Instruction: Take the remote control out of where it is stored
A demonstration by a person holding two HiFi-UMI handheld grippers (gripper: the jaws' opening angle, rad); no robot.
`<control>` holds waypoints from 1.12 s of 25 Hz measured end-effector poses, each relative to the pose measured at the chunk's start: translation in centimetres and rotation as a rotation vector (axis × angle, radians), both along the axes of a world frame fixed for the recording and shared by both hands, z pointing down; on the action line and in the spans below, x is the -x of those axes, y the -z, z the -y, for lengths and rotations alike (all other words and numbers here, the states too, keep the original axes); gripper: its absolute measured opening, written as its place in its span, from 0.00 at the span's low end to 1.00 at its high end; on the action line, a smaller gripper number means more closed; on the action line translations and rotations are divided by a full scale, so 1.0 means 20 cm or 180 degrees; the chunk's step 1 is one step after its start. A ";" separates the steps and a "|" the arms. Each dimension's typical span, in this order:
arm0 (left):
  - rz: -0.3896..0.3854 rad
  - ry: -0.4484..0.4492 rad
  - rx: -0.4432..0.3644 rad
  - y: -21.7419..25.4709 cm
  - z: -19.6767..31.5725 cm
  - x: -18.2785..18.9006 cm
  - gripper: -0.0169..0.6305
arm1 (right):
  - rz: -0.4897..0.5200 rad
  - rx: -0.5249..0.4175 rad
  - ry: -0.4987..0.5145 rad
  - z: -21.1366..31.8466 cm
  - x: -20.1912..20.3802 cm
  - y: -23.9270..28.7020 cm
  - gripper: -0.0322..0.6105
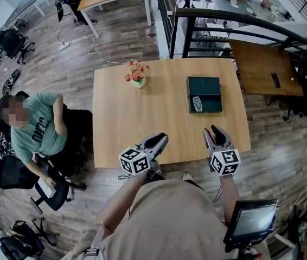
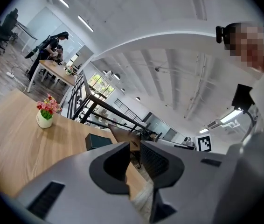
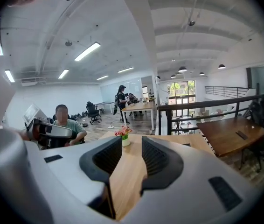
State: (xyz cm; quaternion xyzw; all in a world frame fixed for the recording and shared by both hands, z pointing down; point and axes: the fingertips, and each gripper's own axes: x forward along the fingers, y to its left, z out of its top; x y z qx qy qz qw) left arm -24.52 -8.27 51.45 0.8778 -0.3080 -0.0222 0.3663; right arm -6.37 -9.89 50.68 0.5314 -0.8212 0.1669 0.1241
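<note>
The remote control (image 1: 197, 103) lies in the near half of a dark green box (image 1: 204, 85), which sits on the right part of the wooden surface (image 1: 142, 123), well away from you. Your right claw (image 1: 216, 135) hangs over the near edge of the surface, in line with the box but well apart from it. Its jaws are drawn narrow and hold nothing. Your left claw (image 1: 158, 141) is beside it over the same edge, also pinched narrow and empty. A small pot of pink flowers (image 1: 136, 73) stands near the far edge, left of the box. A person in a green shirt (image 1: 34, 129) sits off the surface's left side.
</note>
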 end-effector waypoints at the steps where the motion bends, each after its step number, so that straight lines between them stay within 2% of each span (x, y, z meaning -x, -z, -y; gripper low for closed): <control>1: -0.0011 -0.0045 0.0004 -0.01 0.01 0.02 0.14 | -0.0020 0.0011 -0.0036 0.01 0.02 0.00 0.26; 7: -0.0121 -0.0285 0.0016 -0.05 0.07 0.09 0.14 | -0.0179 0.0115 -0.0254 -0.01 0.08 -0.07 0.26; 12: -0.0084 -0.0412 0.0041 -0.12 0.11 0.16 0.14 | -0.0251 0.0182 -0.0317 0.03 0.14 -0.11 0.26; 19: -0.0071 -0.0255 0.0087 -0.15 0.18 0.16 0.14 | -0.0352 0.0225 -0.0242 0.14 0.06 -0.20 0.26; 28: 0.0062 -0.0126 0.0103 -0.12 0.31 0.12 0.14 | -0.0425 0.0290 -0.0085 0.38 -0.04 -0.30 0.26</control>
